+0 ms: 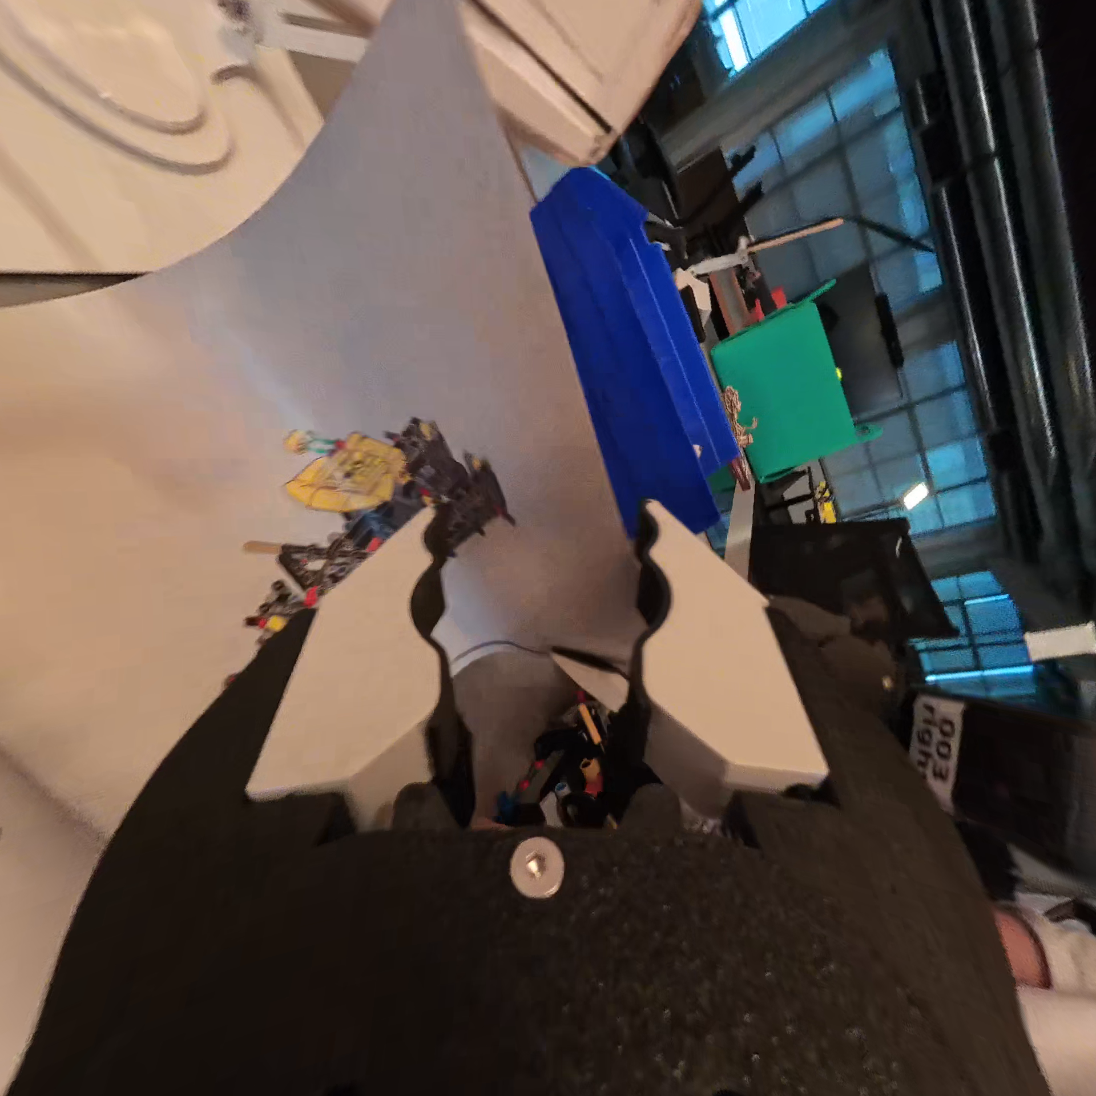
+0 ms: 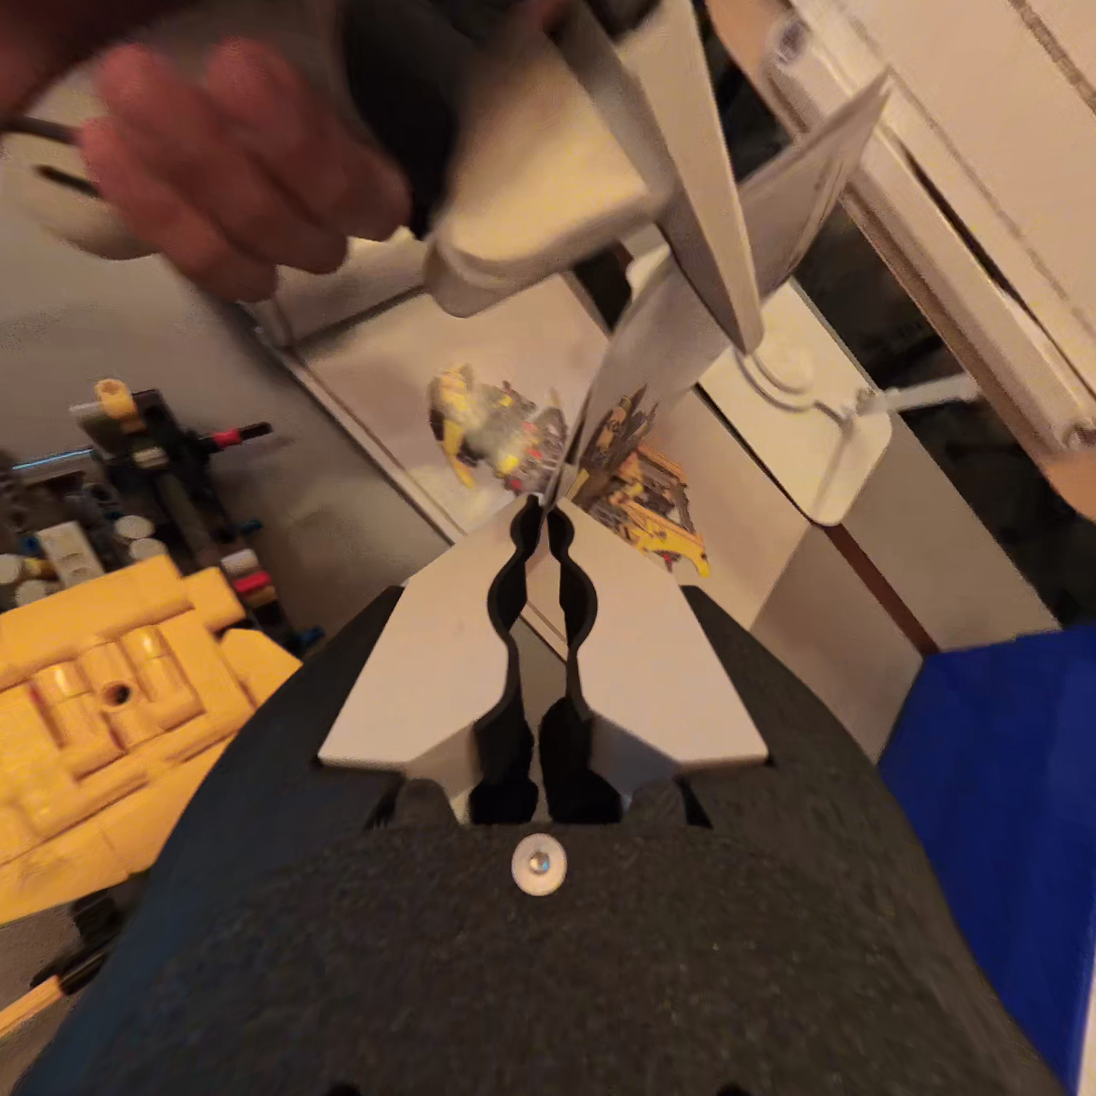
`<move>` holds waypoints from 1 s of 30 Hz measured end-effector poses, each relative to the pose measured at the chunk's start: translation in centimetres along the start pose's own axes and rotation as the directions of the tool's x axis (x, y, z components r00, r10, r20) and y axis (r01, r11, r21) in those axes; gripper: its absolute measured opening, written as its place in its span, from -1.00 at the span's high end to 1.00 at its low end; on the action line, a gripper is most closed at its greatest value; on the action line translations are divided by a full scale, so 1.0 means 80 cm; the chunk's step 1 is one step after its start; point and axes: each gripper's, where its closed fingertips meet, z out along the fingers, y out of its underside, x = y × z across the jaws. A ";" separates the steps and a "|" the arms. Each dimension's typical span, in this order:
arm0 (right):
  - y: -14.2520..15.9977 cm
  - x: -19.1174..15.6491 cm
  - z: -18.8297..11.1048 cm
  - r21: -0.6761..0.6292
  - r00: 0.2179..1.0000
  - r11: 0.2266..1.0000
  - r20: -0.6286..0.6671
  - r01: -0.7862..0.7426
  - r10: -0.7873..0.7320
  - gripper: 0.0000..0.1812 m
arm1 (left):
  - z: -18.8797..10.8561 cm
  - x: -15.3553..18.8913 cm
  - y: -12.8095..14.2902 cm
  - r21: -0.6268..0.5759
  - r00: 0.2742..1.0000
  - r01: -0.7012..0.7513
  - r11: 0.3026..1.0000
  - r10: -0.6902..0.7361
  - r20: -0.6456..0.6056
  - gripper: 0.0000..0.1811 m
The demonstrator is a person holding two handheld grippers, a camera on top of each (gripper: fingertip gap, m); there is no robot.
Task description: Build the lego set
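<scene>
**Now: page pinched at its edge, tear and slip risks**

Right gripper (image 2: 545,510): jaws narrow, tips nipping the thin edge of an instruction booklet page (image 2: 646,362). The sheet rises steeply from the tips, printed model pictures on both sides of it.

Left gripper (image 1: 537,522): jaws wide, holding nothing, hovering over the lifted page. The hand (image 2: 225,160) carrying it sits just above the sheet in the right wrist view.

Yellow lego model (image 2: 101,700): on the table left of the right gripper, untouched. Loose parts (image 1: 569,765) lie in a heap below the left gripper. Blue bin (image 1: 628,356) stands just beside the booklet.

Risks, as I judge them:
- Only the tips bite the paper, so a fast pull could slip it free or tear the edge.
- Both views are blurred, which suggests quick movement; the sheet may crease against the left gripper's fingers.
- A wide sweep to the left could knock the model or scatter parts.
- More than one leaf may be pinched; cannot tell.
</scene>
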 end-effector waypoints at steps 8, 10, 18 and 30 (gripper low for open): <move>-0.031 -0.025 -0.024 0.020 0.882 0.939 0.350 -0.344 0.316 0.09 | -0.028 -0.015 0.005 0.017 0.981 0.120 0.993 -0.115 -0.158 0.99; -0.053 0.006 -0.026 0.066 0.780 0.843 0.422 -0.534 0.461 0.03 | -0.033 -0.012 0.001 0.035 0.963 0.157 0.987 -0.146 -0.225 1.00; -0.043 0.007 0.056 -0.103 0.624 0.779 0.539 -0.618 0.566 0.18 | -0.032 0.016 -0.003 0.031 0.909 0.198 0.980 -0.172 -0.379 0.95; -0.033 0.022 0.042 -0.089 0.500 0.687 0.619 -0.721 0.606 0.29 | -0.034 0.023 0.009 -0.002 0.909 0.116 0.993 -0.107 -0.402 0.92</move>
